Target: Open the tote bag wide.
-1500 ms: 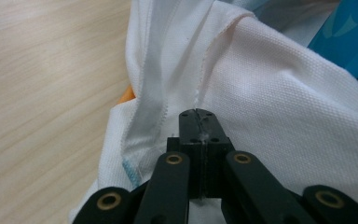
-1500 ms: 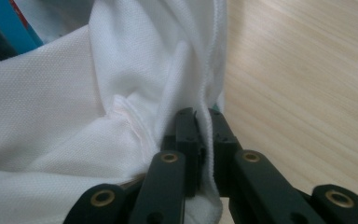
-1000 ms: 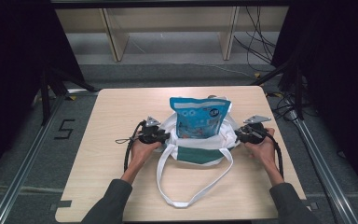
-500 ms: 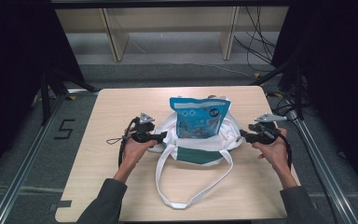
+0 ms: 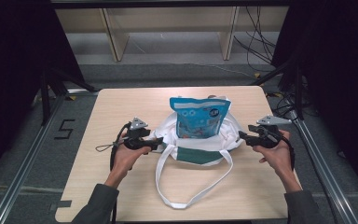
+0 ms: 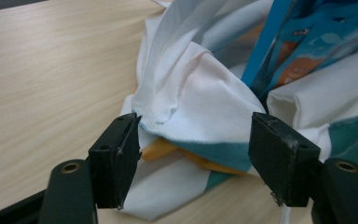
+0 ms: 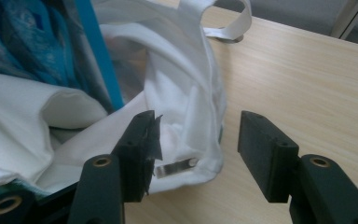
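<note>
A white tote bag (image 5: 168,133) with a green band lies in the middle of the table, and a blue snack pouch (image 5: 198,116) stands upright in it. My left gripper (image 5: 158,141) hovers at the bag's left side. Its jaws have just been opening, and the bag's white corner (image 6: 200,102) lies just beyond them, untouched. My right gripper (image 5: 240,136) sits at the bag's right side. Its jaws have also just been opening, and the bag's edge (image 7: 186,84) lies by the left jaw, not pinched. The pouch (image 6: 303,51) rises behind the cloth.
The bag's long white handles (image 5: 177,203) loop toward the table's near edge. The wooden table (image 5: 121,102) has bare room on both sides of the bag. A yellow-orange piece (image 6: 168,149) peeks out under the bag's corner. Shelving legs and cables lie beyond the far edge.
Both grippers have let go of the bag's sides, opened, and drawn outward and upward away from it. The bag and pouch stay in place.
</note>
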The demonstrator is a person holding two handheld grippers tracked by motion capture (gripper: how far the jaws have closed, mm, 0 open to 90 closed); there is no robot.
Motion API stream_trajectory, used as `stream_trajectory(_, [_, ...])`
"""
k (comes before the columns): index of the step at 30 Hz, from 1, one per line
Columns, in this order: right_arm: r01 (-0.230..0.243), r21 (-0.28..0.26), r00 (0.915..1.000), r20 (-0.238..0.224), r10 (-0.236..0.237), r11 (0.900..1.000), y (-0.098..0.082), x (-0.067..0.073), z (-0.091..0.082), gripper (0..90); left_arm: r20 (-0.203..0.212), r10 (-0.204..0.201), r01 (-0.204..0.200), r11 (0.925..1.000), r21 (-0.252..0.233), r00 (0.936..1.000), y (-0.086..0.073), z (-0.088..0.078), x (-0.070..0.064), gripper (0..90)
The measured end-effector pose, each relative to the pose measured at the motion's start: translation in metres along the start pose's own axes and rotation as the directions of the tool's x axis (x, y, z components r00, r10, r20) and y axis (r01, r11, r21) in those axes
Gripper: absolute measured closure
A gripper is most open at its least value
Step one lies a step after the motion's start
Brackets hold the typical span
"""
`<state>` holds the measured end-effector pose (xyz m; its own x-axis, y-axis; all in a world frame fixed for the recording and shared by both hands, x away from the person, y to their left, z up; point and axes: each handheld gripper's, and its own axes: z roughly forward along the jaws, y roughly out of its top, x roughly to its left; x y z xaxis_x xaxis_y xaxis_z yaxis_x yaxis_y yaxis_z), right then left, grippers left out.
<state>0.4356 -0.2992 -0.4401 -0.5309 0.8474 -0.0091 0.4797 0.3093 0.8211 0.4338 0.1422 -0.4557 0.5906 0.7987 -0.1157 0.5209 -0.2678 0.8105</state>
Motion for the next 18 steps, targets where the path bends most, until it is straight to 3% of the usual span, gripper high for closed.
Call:
stream_trajectory(1, [-0.018,0.004,0.9998,-0.01,0.018,1.0,-0.001,0.002,0.0,46.5,0.0,-0.005,0.005,1.0,0.002,1.0,-0.002,-0.002,-0.001,32.5])
stream_trajectory(3, [-0.003,0.005,1.0,-0.009,0.003,1.0,-0.003,0.003,-0.002,45.6,0.017,-0.01,0.01,0.9999,-0.001,0.9998,-0.007,-0.006,-0.002,32.2])
stream_trajectory(4, [-0.039,0.002,0.9992,-0.009,0.039,0.999,-0.004,0.007,-0.003,44.8,0.021,-0.028,0.028,0.9995,-0.012,0.9994,-0.01,-0.007,-0.004,31.8])
stream_trajectory(5, [-0.029,0.011,0.9994,-0.019,0.029,1.0,-0.005,0.007,-0.004,44.2,0.028,-0.011,0.011,0.9999,0.001,0.9995,-0.013,-0.01,-0.004,31.2])
stream_trajectory(7, [-0.022,0.01,0.9995,-0.022,0.023,1.0,-0.007,0.007,-0.006,42.3,0.038,-0.029,0.029,0.9996,0.0,0.9988,-0.018,-0.013,-0.007,29.8])
stream_trajectory(9, [-0.013,0.01,0.9993,-0.034,0.013,1.0,-0.01,0.008,-0.007,41.3,0.046,-0.016,0.016,0.9998,0.008,0.9988,-0.024,-0.02,-0.011,28.8])
stream_trajectory(10, [-0.039,0.018,0.9987,-0.031,0.039,0.999,-0.012,0.012,-0.008,41.0,0.051,0.002,-0.002,0.9999,0.011,0.9987,-0.027,-0.023,-0.012,28.0])
stream_trajectory(11, [-0.036,0.018,0.9989,-0.028,0.037,0.999,-0.013,0.012,-0.01,40.6,0.056,-0.02,0.021,0.9998,-0.004,0.9982,-0.03,-0.024,-0.016,26.1])
stream_trajectory(13, [-0.001,0.006,0.9996,-0.03,0.001,1.0,-0.015,0.01,-0.013,40.2,0.053,-0.008,0.008,0.9999,-0.014,0.9985,-0.036,-0.029,-0.019,21.9])
stream_trajectory(14, [-0.019,0.011,0.9995,-0.024,0.019,1.0,-0.015,0.012,-0.016,40.0,0.05,-0.014,0.016,0.9991,-0.038,0.9986,-0.039,-0.031,-0.022,20.3])
stream_trajectory(17, [-0.015,-0.002,0.9994,-0.03,0.015,1.0,-0.019,0.013,-0.021,39.6,0.047,-0.01,0.013,0.9979,-0.063,0.9989,-0.048,-0.038,-0.027,16.2])
stream_trajectory(18, [-0.023,-0.002,0.9991,-0.036,0.023,1.0,-0.022,0.015,-0.023,39.5,0.044,0.008,-0.006,0.9983,-0.058,0.999,-0.05,-0.04,-0.027,16.1])
